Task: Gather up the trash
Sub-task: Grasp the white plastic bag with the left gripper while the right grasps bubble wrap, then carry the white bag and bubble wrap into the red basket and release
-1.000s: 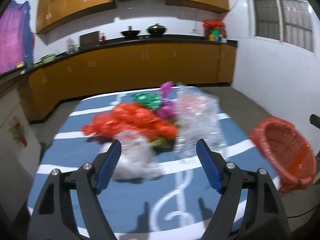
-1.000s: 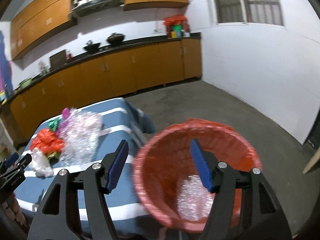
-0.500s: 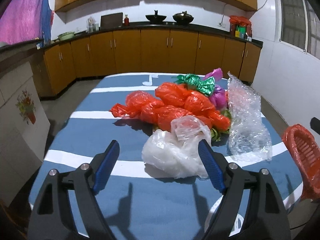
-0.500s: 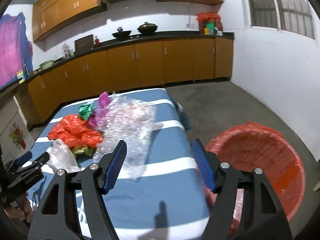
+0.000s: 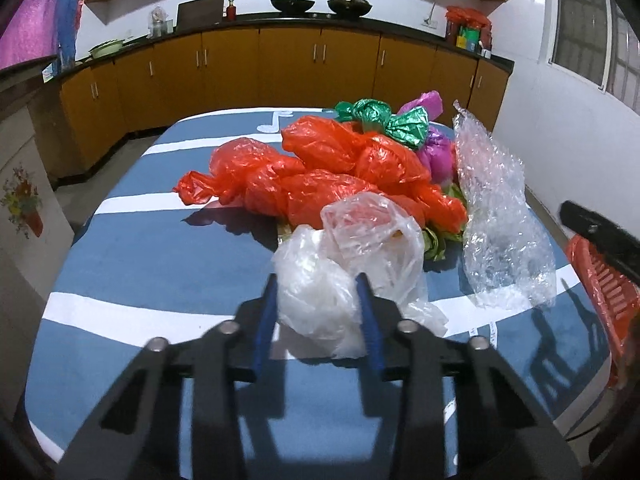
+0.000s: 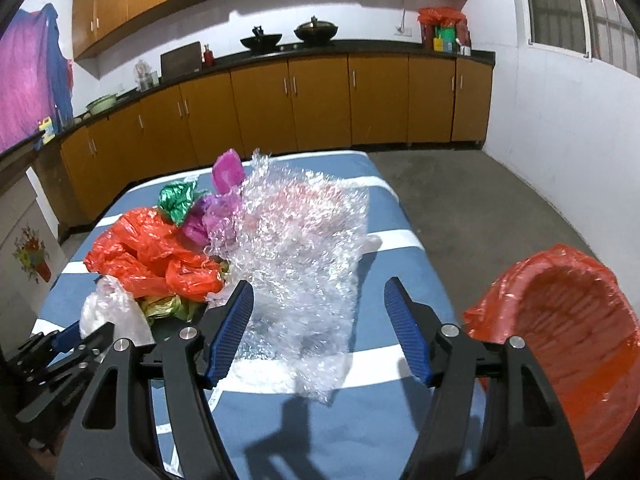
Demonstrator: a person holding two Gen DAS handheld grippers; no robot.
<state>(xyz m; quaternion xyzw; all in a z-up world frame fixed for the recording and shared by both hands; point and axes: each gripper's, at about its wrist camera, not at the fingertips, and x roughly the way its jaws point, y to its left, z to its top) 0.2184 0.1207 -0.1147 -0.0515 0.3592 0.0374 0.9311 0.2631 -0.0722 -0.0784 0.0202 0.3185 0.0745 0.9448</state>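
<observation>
A crumpled white plastic bag [image 5: 344, 264] lies at the near end of a trash pile on the blue striped table [image 5: 140, 248]. My left gripper [image 5: 317, 284] straddles the bag's near lobe; its jaws are closing and both pads touch the plastic. Behind it lie knotted red bags [image 5: 320, 168], a green foil wrapper [image 5: 380, 118] and a purple bag [image 5: 436, 148]. A sheet of bubble wrap [image 6: 304, 240] lies on the right side of the pile. My right gripper [image 6: 319, 292] hovers open just above its near edge, pads clear of it.
A red basket [image 6: 568, 344] lined with a red bag stands off the table's right edge, over the concrete floor. Orange kitchen cabinets [image 6: 320, 104] run along the back wall. A white wall with a window is on the right.
My left gripper came down and forward onto the white bag and its jaws narrowed around it. My right gripper swung left from the red basket to the bubble wrap.
</observation>
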